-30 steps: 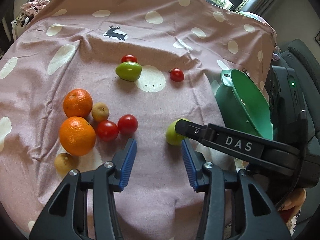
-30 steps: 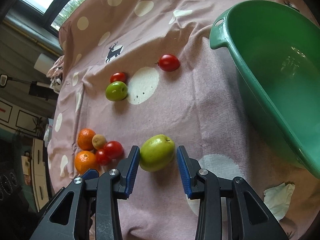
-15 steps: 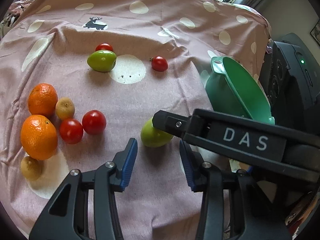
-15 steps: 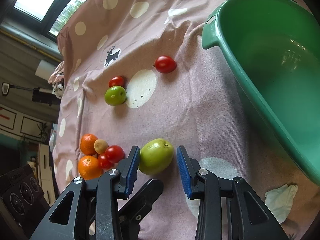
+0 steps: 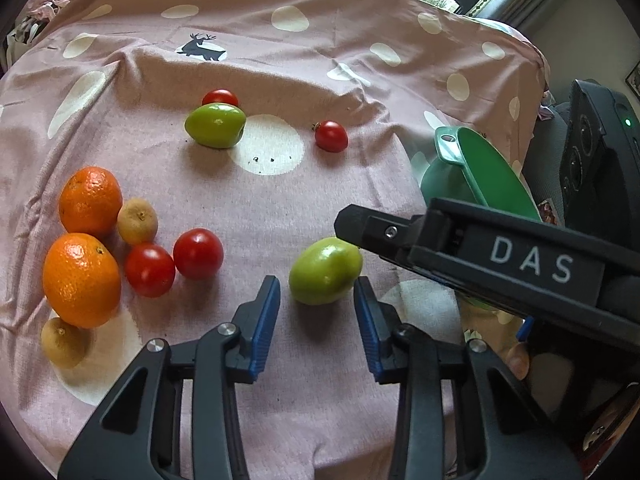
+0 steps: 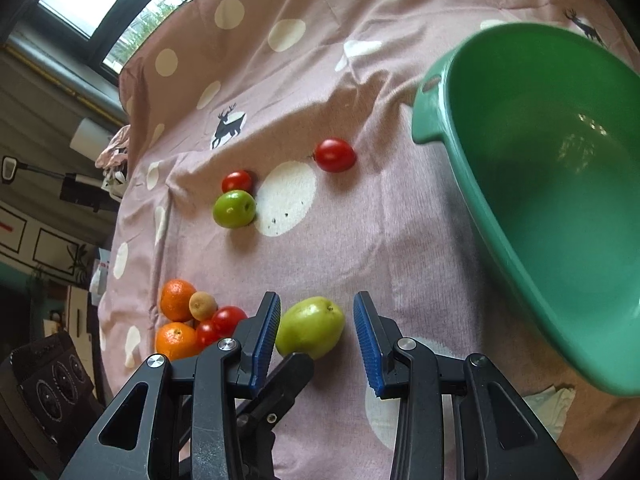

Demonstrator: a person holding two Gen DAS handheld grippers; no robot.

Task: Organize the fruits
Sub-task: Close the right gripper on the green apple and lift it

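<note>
**Two grippers converge on one green fruit**

A green fruit (image 5: pixel 325 271) lies on the pink spotted cloth (image 5: pixel 280 208), between the cluster of oranges and tomatoes on one side and the green tub (image 6: pixel 552 208) on the other. It is bracketed by both tools at once. The left gripper (image 5: pixel 316 312) is seen with its blue pads either side of the fruit and its jaws closing; a gap shows at each pad, so no pinch is made yet. The right gripper (image 6: pixel 316 320) is spread around the same fruit, its near pad almost touching, the far pad clearly apart; nothing is pinched.

Notes for the step, as judged:
- One tool should be given the pick; the right gripper's finger already crosses above the fruit in the left view, and a collision is likely if both close.
- The fruit is rounded and smooth, so the pads are best centred on its widest part before squeezing, or it may squirt out sideways.
- Light pressure is advised.
- The tub, tilted with its mouth open toward the fruit, is presumably the destination and is empty as far as can be seen.
</note>
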